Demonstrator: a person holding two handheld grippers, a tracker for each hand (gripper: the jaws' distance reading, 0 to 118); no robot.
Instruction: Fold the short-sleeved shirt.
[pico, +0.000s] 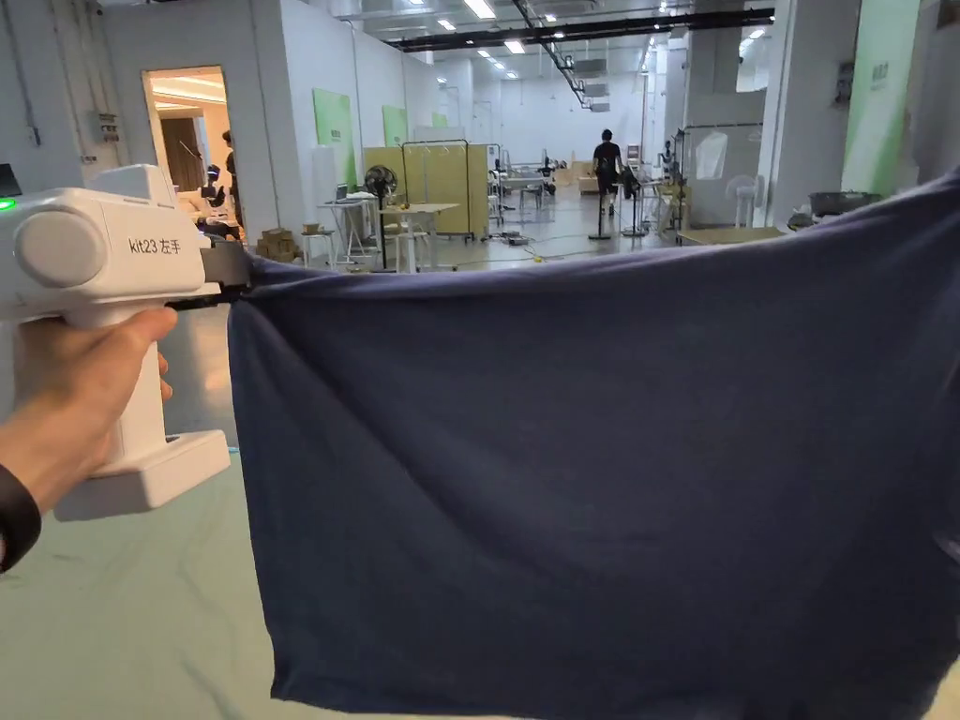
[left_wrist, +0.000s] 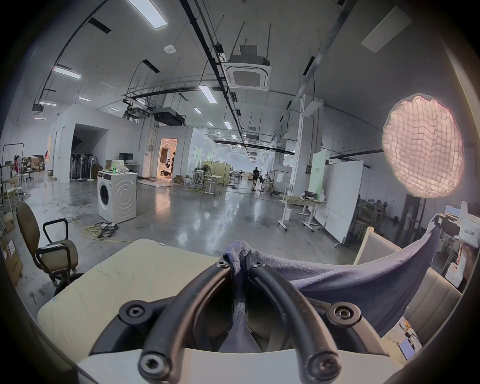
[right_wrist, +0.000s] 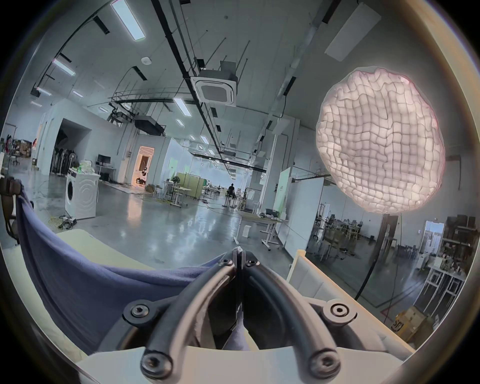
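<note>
- Behind the work area lies a large hall with a glossy concrete floor (left_wrist: 197, 223), ceiling strip lights, a washing machine (left_wrist: 117, 198) and a lit round softbox (right_wrist: 379, 161).
- Below the raised garment sits the bench (pico: 112, 619), covered in a pale sheet.
- A dark blue short-sleeved shirt (pico: 600, 478) is held up in the air, spread as a wide panel with its upper edge stretched nearly level and its lower edge hanging just above the bench.
- Left hand-held gripper (pico: 239, 281): gripped in the person's left hand (pico: 66, 412), it holds the shirt's upper left corner. In the left gripper view the jaws are closed together on a bunched fold of the fabric at the tips (left_wrist: 240, 258).
- Right hand-held gripper (right_wrist: 239, 256): its jaws are pressed together with a thin edge of the shirt between the tips; the cloth runs away to its left side, toward the other gripper.
- In the left gripper view the right hand-held gripper shows at the far right edge, with the shirt hanging from it.
- Between the two grippers the shirt sags slightly.
</note>
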